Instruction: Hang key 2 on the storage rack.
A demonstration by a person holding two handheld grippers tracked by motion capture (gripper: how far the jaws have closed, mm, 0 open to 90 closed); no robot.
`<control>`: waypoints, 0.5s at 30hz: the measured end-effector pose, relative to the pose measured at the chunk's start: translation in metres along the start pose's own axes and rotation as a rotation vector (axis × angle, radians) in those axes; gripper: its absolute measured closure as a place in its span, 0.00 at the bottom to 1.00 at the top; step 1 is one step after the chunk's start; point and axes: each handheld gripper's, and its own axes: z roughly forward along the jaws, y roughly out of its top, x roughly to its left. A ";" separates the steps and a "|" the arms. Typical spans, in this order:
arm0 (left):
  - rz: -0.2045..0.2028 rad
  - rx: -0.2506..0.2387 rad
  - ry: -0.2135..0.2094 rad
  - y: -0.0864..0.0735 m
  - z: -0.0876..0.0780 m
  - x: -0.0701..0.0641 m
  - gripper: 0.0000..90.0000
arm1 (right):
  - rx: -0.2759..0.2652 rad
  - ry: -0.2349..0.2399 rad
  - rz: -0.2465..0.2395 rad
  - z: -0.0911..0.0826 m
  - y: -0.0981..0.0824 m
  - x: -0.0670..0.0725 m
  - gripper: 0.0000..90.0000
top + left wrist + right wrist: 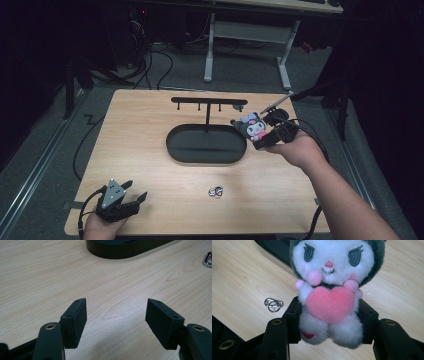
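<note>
The right gripper (329,322) is clamped on the lower body of a small plush doll with a dark hood, white face and pink felt heart (329,290), lifted near the right end of the black metal hook stand with its oval tray base (206,145) (likely for hanging). The left gripper (116,322) rests empty, jaws apart, low over the pale wood-grain counter (50,277). A shiny metal clip ring (216,191) lies loose in front of the stand.

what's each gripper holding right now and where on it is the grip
The right gripper clamps the plush toy by its lower body, one pad at each side, just below the pink heart. The left gripper is open and holds nothing.
</note>
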 end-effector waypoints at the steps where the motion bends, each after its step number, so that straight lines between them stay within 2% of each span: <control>1: -0.001 0.002 -0.002 0.000 0.000 0.000 0.38 | 0.000 0.000 0.000 0.000 0.000 0.000 0.55; 15: -0.001 0.004 0.002 -0.001 -0.001 0.001 0.38 | -0.022 -0.022 -0.002 -0.010 0.030 -0.001 0.55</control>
